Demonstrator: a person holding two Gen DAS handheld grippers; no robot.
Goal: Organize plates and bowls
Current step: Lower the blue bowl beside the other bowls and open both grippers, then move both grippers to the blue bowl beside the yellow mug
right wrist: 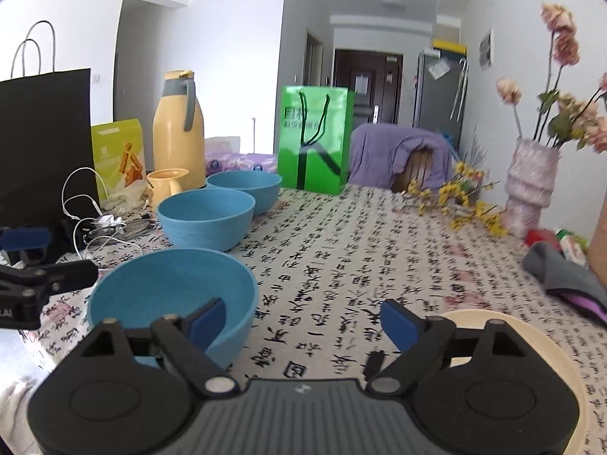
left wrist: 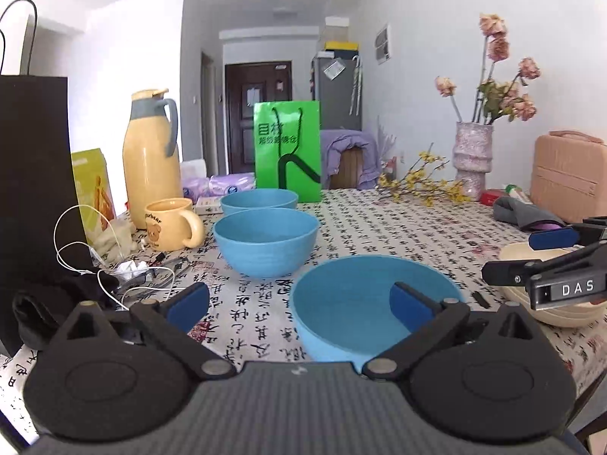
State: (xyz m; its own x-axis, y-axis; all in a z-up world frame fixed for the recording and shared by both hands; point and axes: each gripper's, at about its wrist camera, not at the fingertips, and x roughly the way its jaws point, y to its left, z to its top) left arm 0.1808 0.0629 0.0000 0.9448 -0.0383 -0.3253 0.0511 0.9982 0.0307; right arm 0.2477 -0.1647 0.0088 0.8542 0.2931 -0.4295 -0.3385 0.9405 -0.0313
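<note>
Left wrist view: left gripper (left wrist: 299, 299) angled slightly down, jaws spread wide, nothing gripped. Three blue bowls (left wrist: 266, 242) in a row on the tablecloth (left wrist: 398, 235); one cream plate (left wrist: 550, 307) at right.

Right wrist view: right gripper (right wrist: 303, 322) likewise, jaws apart, empty, between nearest bowl and plate.

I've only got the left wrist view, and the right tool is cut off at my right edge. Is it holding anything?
Observer: No. The right tool is open, with only tablecloth showing between its pads.
Operator: Is anything in the cream dish behind it?
Observer: The part of the cream dish that I can see is bare. The tool's right finger hides the rest.
Operator: Where does that tool sit relative to the nearest bowl?
Observer: Its left finger is in front of the blue bowl and its right finger is over the dish.
</note>
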